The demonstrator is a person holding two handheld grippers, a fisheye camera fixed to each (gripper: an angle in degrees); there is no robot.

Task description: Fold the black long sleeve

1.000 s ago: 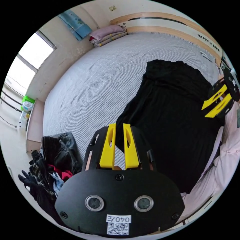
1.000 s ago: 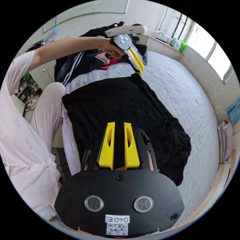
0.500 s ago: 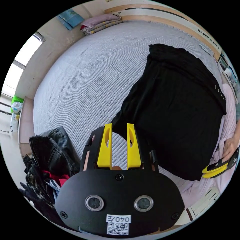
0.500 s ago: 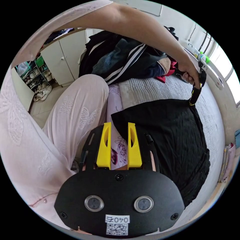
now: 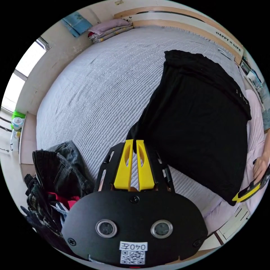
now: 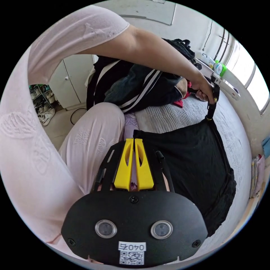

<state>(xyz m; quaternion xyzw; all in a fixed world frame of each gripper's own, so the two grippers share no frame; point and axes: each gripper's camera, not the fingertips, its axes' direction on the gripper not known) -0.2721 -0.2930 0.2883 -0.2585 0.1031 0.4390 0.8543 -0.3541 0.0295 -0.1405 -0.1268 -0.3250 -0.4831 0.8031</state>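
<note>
Grey quilted bed (image 5: 92,92) under black long sleeve (image 5: 197,121); left gripper (image 5: 134,143), right gripper (image 6: 134,140) each pinch corner.

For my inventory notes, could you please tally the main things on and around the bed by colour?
Black: 1, the long sleeve spread on the bed.
Yellow-jawed: 2, the left claw and the right claw, each at a corner of the long sleeve.
Mixed colours: 1, the heap of clothes.
Total: 4.
</note>
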